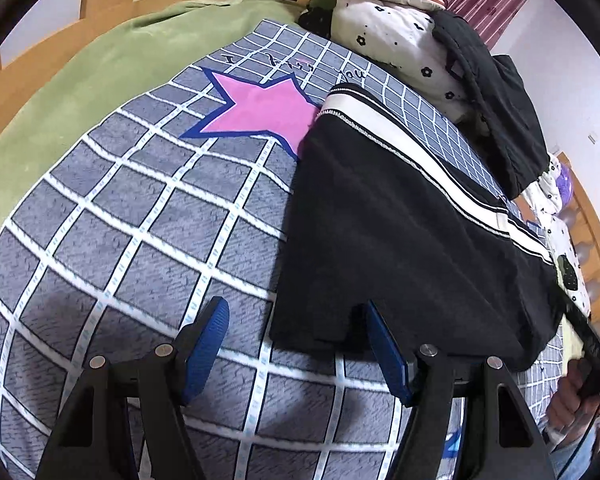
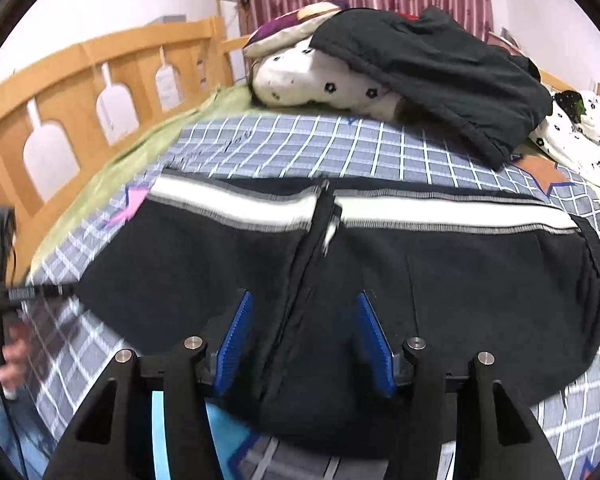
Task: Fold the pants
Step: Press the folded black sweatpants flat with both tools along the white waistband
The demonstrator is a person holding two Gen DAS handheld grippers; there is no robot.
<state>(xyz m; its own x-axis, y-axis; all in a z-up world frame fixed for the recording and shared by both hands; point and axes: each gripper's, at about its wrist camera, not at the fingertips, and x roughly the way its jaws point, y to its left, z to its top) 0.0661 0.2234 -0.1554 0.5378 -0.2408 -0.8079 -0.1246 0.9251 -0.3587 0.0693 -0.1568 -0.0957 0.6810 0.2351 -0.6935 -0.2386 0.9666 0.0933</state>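
Both grippers spread wide over black pants on the bed, neither pinching anything.
Left gripper [image 1: 296, 348] at bottom centre, jaws apart, 1 pad at the pants [image 1: 400, 240] edge; pants fill the right half of the frame on the grid sheet [image 1: 120, 220]. Right gripper [image 2: 306, 340] at bottom centre, spread above the black cloth; white stripe [image 2: 440, 210] mid-frame, pillow [image 2: 320, 84] and dark garment [image 2: 440, 72] at top.
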